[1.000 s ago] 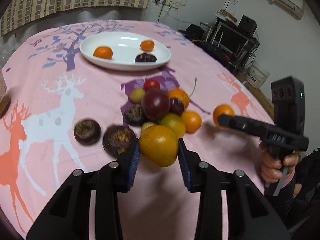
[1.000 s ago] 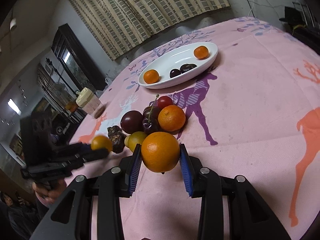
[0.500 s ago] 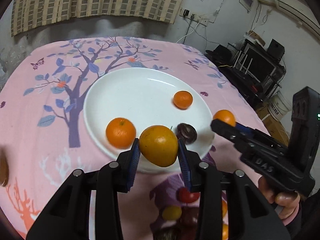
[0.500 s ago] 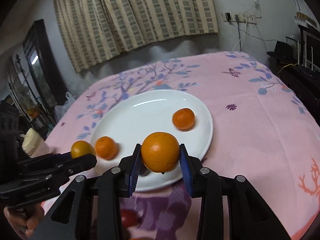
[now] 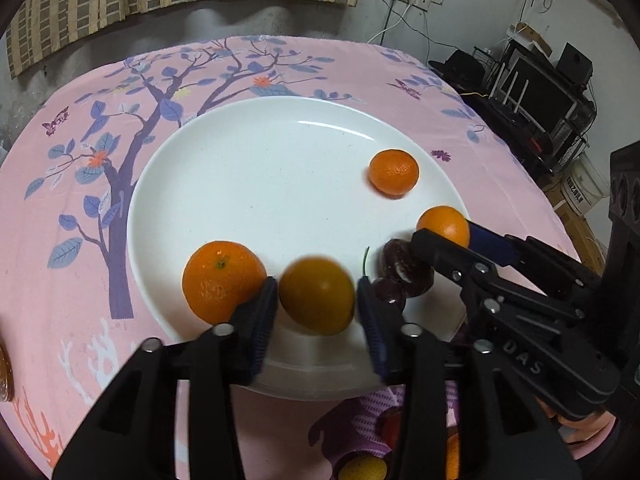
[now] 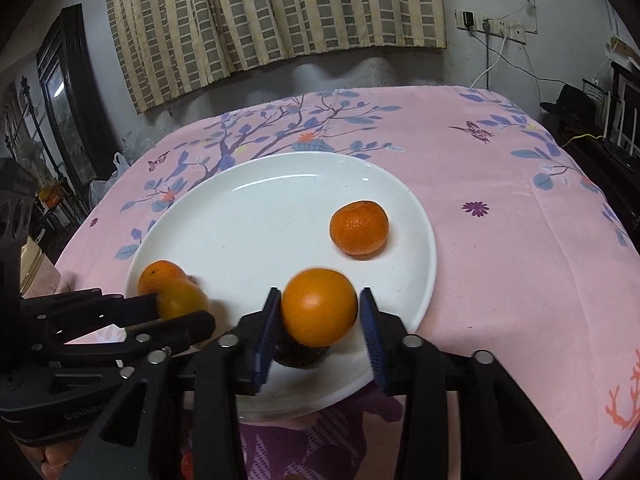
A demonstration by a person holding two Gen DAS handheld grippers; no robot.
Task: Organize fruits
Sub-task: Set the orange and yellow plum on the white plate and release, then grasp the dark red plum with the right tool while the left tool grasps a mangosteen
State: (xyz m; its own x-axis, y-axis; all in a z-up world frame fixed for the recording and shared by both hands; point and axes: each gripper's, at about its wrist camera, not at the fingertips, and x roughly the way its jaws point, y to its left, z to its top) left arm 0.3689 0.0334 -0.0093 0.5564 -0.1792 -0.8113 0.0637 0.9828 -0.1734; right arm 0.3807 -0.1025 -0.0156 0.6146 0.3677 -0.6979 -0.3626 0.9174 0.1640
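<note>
A white plate (image 5: 256, 184) (image 6: 260, 208) lies on the pink tablecloth. My left gripper (image 5: 318, 306) stands over its near rim with a yellow-orange fruit (image 5: 316, 296) between the jaws; small gaps show at both pads and the fruit is blurred. My right gripper (image 6: 318, 320) stands over the plate's near right with an orange (image 6: 320, 306) between the jaws, a gap at the right pad. On the plate lie a big orange (image 5: 222, 280), a small mandarin (image 5: 394, 172) (image 6: 359, 227) and dark fruits (image 5: 404, 268).
More fruits (image 5: 362, 468) lie on the cloth below the plate's near rim, partly hidden by my grippers. The table's right edge drops to shelves with electronics (image 5: 536, 92). A curtain (image 6: 272, 20) hangs behind the table.
Both grippers moved from the fruit pile to the plate and lowered over its near part. Their jaws have widened a little, and the fruits look loosened between the pads.
</note>
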